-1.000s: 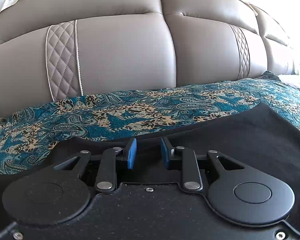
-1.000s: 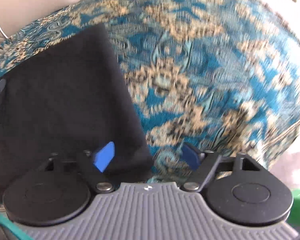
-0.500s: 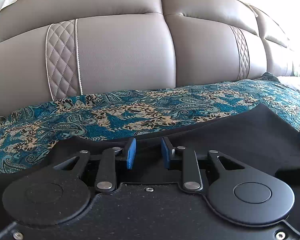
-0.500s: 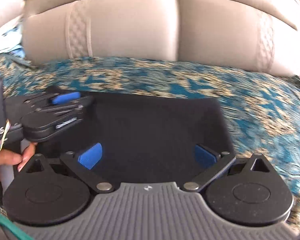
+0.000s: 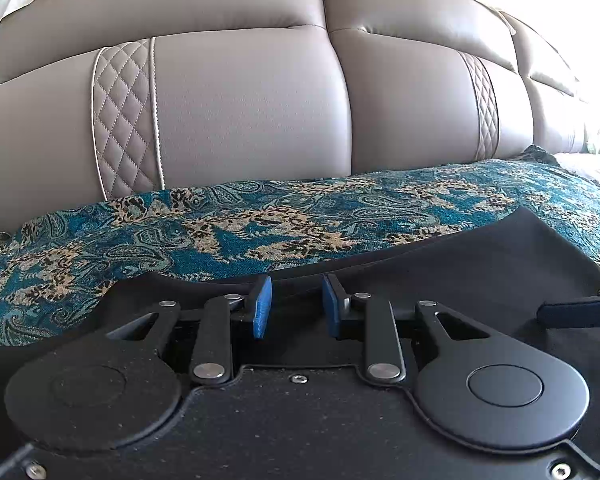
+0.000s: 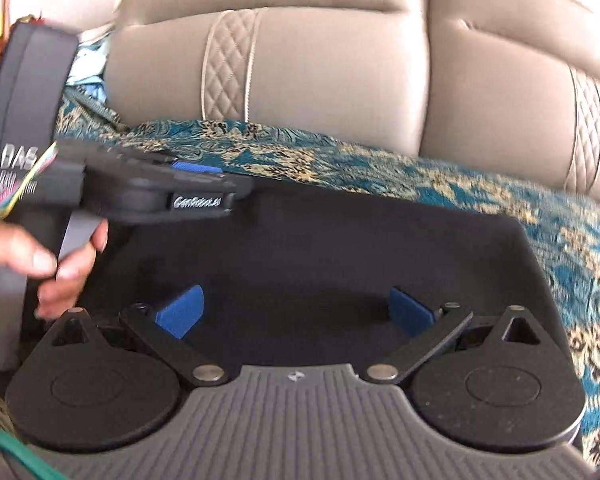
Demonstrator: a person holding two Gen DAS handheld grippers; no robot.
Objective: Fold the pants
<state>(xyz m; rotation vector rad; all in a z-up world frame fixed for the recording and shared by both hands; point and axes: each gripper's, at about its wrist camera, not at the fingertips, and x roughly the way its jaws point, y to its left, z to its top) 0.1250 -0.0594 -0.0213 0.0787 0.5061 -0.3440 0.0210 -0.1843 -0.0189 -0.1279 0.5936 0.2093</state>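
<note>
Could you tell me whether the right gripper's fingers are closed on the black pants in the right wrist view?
No, the right gripper is wide open, its blue pads far apart over the black pants.

One pair of black pants point(image 6: 340, 256), two tongs, left tongs point(image 5: 296, 306), right tongs point(image 6: 296, 312), one patterned throw point(image 5: 260, 224), one sofa point(image 5: 252, 104)

The black pants point(image 6: 320, 256) run out under both camera bodies, near edge unseen; the person's hand point(image 6: 40, 264) is blurred, cut by the frame's left edge.

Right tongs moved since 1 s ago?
Yes. The right tongs swung from the pants' edge inward over them, now facing the sofa backrest.
</note>
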